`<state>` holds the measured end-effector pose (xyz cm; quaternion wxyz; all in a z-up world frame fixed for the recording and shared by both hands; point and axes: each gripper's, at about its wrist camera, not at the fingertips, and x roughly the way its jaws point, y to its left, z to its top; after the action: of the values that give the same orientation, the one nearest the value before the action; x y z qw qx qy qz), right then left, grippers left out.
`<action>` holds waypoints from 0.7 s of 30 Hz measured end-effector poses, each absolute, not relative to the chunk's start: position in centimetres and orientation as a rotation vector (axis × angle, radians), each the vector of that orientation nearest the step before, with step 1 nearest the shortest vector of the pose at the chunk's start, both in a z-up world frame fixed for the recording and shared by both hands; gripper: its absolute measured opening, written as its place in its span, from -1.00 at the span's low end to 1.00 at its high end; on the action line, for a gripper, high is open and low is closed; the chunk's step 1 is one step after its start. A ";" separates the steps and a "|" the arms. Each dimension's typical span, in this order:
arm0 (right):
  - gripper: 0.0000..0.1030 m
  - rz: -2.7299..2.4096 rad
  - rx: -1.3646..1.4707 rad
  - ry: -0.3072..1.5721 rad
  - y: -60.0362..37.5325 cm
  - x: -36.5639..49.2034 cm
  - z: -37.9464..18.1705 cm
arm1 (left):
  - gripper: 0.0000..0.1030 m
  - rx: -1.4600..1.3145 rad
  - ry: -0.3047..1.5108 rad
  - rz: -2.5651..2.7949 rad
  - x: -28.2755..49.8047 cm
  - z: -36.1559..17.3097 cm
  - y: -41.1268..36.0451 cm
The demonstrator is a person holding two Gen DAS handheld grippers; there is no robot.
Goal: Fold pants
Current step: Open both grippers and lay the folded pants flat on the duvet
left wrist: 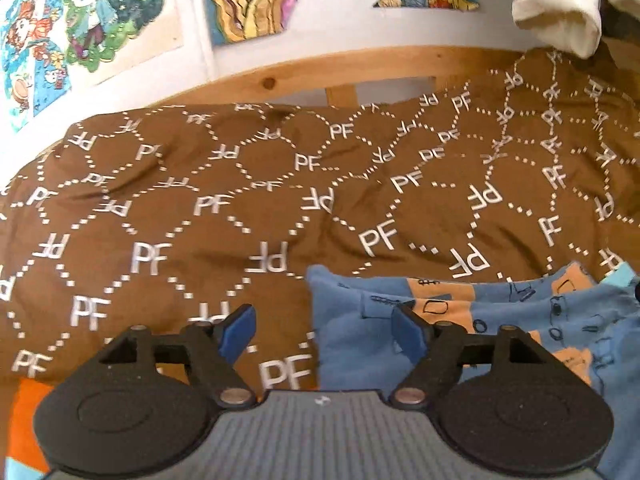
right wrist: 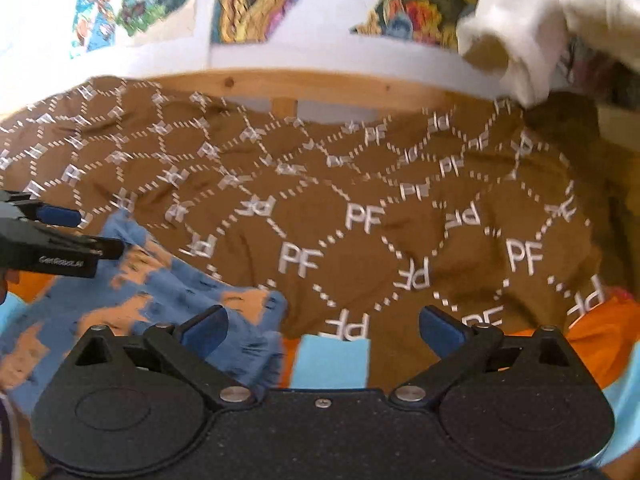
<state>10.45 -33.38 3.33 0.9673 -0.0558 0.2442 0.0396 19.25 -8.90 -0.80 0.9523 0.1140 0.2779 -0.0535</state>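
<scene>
Here, left gripper (left wrist: 323, 330) fingers spread over pants (left wrist: 480, 320), right gripper (right wrist: 323, 326) fingers wide, holding nothing.

The left gripper (left wrist: 323, 330) is hovering with its blue fingers (left wrist: 239, 330) spread wide apart, gripping nothing. The blue and orange pants (left wrist: 472, 320) are lying under and beyond the right-hand finger, while the brown PF-patterned blanket (left wrist: 224, 208) is stretching ahead of both fingers.
</scene>
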 end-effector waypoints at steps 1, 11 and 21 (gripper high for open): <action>0.97 0.089 -0.102 0.485 -33.1 9.8 3.6 | 0.61 0.218 0.570 -0.117 18.7 -0.4 -8.4; 0.98 0.108 -0.205 0.557 -29.8 4.4 1.9 | 0.73 0.173 0.755 -0.234 12.7 -1.2 -6.2; 0.98 0.087 -0.198 0.601 -30.2 3.2 0.9 | 0.91 0.036 0.893 -0.156 12.6 -2.1 -3.2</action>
<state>3.23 -30.22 0.87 0.9494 -0.0975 0.2956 0.0426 12.56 -3.20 -2.15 0.8989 0.0175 0.4312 -0.0754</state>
